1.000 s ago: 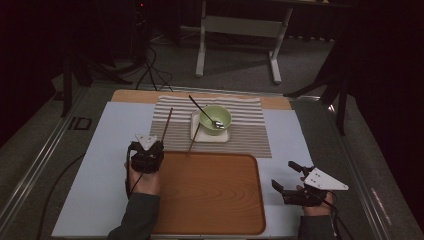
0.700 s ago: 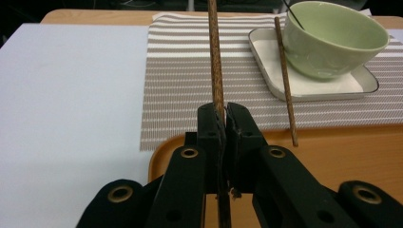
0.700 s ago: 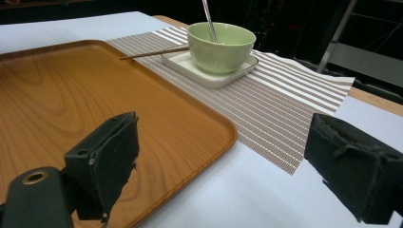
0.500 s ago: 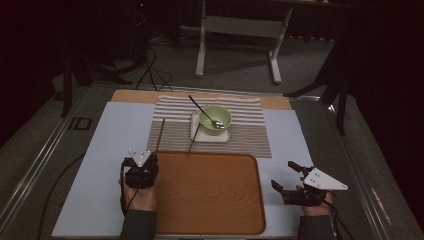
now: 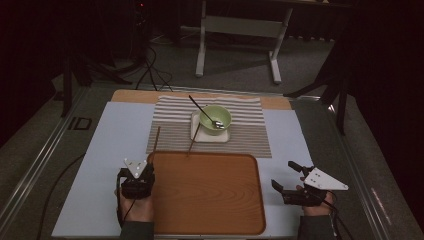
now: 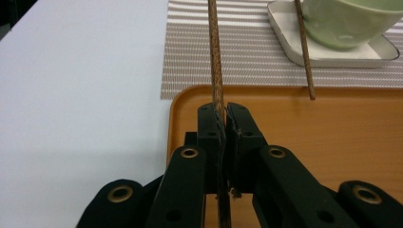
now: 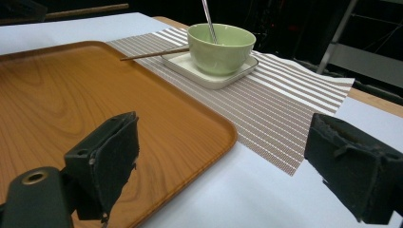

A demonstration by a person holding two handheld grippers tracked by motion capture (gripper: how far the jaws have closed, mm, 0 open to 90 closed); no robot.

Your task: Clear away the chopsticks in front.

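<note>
Gripping a chopstick (image 6: pixel 215 57) at the tray's (image 5: pixel 210 227) left edge, left gripper (image 5: pixel 137 176) jaws clenched; right gripper (image 5: pixel 289 179) jaws released

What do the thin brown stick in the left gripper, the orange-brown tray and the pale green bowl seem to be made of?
The thin brown chopstick looks like speckled, matt wood or bamboo. The orange-brown tray shows wood grain under a smooth satin sheen; it could be veneer or printed laminate. The pale green bowl looks like glazed ceramic, glossy with soft highlights, though melamine is possible.
</note>
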